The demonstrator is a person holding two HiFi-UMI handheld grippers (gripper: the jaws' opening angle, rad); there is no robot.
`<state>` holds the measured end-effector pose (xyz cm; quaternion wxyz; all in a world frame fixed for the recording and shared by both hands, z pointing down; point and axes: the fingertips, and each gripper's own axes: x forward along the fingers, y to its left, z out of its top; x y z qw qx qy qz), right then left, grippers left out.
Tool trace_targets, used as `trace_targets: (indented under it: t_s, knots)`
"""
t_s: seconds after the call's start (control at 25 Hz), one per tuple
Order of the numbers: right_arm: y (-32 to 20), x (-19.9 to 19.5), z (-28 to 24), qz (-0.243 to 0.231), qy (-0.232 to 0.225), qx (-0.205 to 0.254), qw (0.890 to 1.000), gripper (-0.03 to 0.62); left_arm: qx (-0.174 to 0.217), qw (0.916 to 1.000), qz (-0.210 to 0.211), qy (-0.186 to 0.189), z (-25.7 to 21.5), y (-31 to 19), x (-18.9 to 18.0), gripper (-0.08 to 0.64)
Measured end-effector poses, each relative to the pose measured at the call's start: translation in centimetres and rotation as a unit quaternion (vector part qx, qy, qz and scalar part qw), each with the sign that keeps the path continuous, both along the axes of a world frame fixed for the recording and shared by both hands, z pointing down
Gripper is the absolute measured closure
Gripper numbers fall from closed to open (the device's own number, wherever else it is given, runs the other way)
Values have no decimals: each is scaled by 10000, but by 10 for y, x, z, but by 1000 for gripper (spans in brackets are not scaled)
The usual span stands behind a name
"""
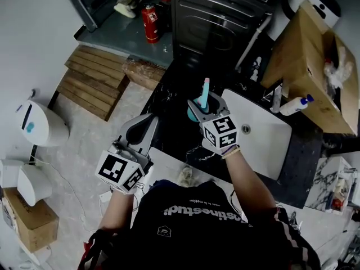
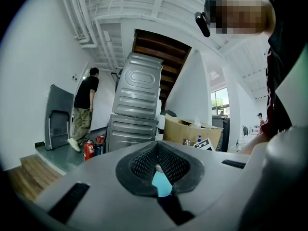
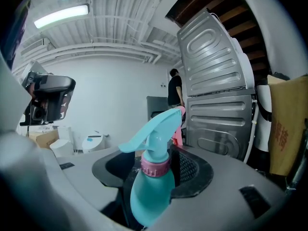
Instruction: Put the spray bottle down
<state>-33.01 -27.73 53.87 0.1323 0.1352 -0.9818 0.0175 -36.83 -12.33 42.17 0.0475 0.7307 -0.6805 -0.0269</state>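
The teal spray bottle [image 3: 150,186] stands upright between the pads of the right claw [image 3: 152,170], its pink collar [image 3: 155,165] just above them and its trigger head pointing left in the right gripper view. The claw is spread wide: the bottle sits close against the right-hand pad, and a dark gap shows between it and the left-hand pad, so the pads are not squeezing it. From the head view the spray bottle [image 1: 203,96] is over the dark counter [image 1: 167,129], just beside the left edge of the white sink [image 1: 271,146] — its base is hidden by the claw, so I cannot tell whether it rests on the counter. The left claw [image 2: 159,171] is held apart from it, nearer the person, with its tips drawn together; a small teal patch shows in the hollow between its pads, and what that is I cannot make out. Further off, a white bottle with a blue cap [image 1: 295,104] lies by the far end of the sink beside a cardboard box [image 1: 306,61], a stack of grey metal appliances [image 2: 137,105] stands beyond — with a red fire extinguisher [image 1: 149,22] and a standing person [image 2: 85,107] to its left.
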Motion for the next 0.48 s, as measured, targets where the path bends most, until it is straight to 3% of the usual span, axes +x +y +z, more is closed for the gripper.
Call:
trace_targets:
  t_s: [0.48]
  knots:
    - [2,9,-11,77,3,134,9999,341,78,9999,85,-7,-6,0,6,546]
